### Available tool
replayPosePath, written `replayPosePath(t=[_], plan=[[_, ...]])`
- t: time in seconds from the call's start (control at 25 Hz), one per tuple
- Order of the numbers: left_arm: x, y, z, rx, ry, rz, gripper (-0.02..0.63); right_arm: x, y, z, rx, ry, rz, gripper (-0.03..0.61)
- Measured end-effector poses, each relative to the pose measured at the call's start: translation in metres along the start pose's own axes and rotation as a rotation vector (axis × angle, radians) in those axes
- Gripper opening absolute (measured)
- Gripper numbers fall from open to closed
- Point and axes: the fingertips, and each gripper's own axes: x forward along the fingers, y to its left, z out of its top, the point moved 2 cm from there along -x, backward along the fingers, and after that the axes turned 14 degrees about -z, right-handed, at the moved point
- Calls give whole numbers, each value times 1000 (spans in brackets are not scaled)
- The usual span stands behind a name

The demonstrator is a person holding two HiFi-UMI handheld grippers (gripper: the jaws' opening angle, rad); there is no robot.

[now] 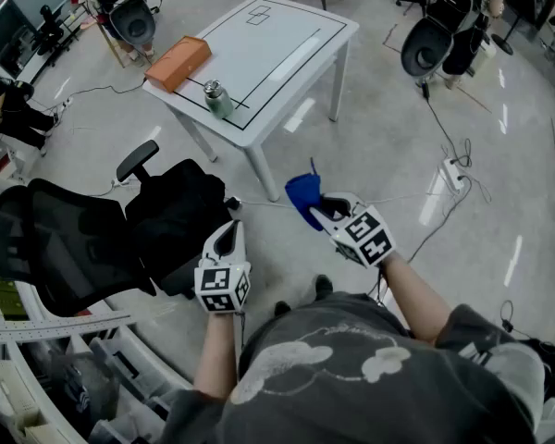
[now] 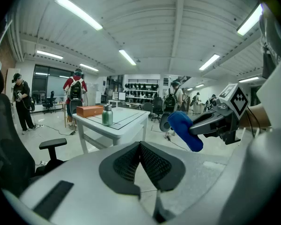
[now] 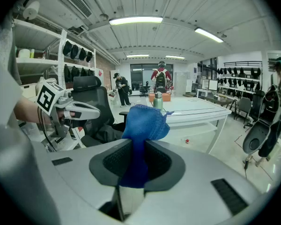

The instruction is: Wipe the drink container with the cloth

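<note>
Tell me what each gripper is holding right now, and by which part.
The right gripper pinches the blue cloth by one end, the rest bunched beyond the jaws. The left gripper is shut, empty.

Bright, even light comes from ceiling strip lights (image 2: 78, 12); the glossy floor (image 1: 379, 155) shows white streaks of glare. Shadows are soft. Both gripper views bend strongly toward dark, rounded corners.

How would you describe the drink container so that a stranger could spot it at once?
Find the white table with black lines on top. Near its edge, beside the flat orange box, stands the drink container: a small upright green bottle with a silvery cap.
</note>
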Motion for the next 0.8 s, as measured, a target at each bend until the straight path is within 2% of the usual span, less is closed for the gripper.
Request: replayPosePath(t=[0.36, 0.6, 0.8], plan=[[13, -16, -1, -31, 4, 51, 3, -4, -30, -9, 7, -27, 37, 78], [23, -15, -5, -65, -23, 136, 2, -2, -56, -16, -5, -54, 83, 80], [37, -9, 7, -73, -35, 146, 3, 9, -67, -10, -8, -59, 95, 80]])
